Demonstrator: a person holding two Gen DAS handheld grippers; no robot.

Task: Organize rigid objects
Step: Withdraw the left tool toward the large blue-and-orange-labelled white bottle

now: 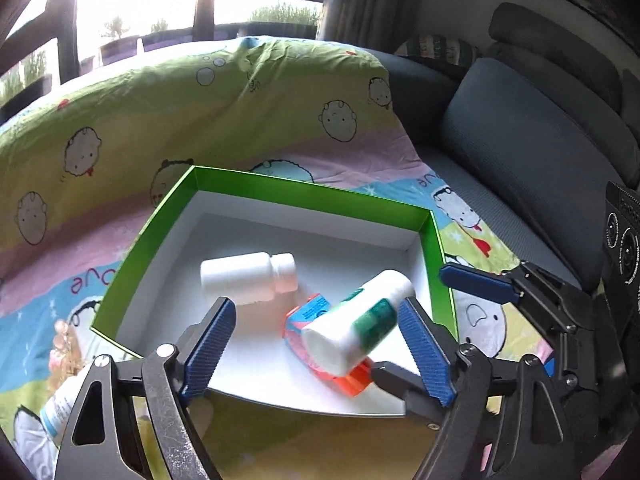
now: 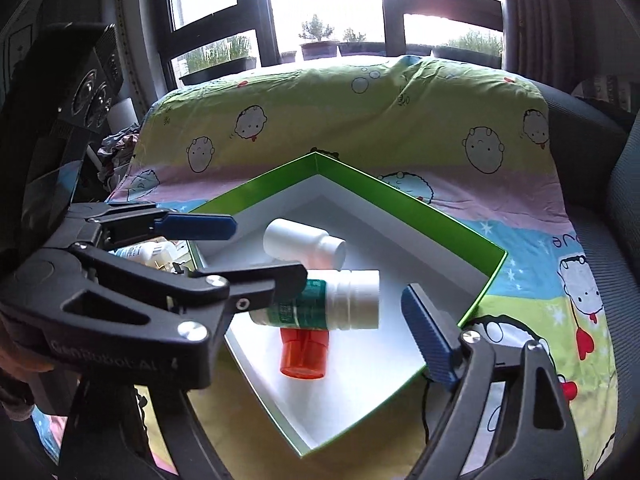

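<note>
A green-walled box [image 1: 280, 188] [image 2: 400, 192] with a white floor lies on a cartoon-print sheet. A plain white bottle [image 1: 248, 276] [image 2: 300, 242] lies on its side inside. A white bottle with a green label [image 1: 356, 328] [image 2: 320, 300] rests tilted on an orange and blue item [image 1: 304, 320] [image 2: 304, 352]. My left gripper [image 1: 320, 344] is open over the box's near side. The labelled bottle lies between its blue pads [image 1: 212, 344], which do not press on it. My right gripper [image 2: 316, 320] is open over the same spot. Its left finger is hidden behind the left gripper's body.
The printed sheet [image 1: 200, 120] covers a raised surface, with a grey sofa cushion [image 1: 520, 152] to its right. A white tube [image 1: 60, 400] lies outside the box at the lower left. Small bottles [image 2: 136, 252] sit beyond the box's left wall. Windows with potted plants [image 2: 320, 40] stand behind.
</note>
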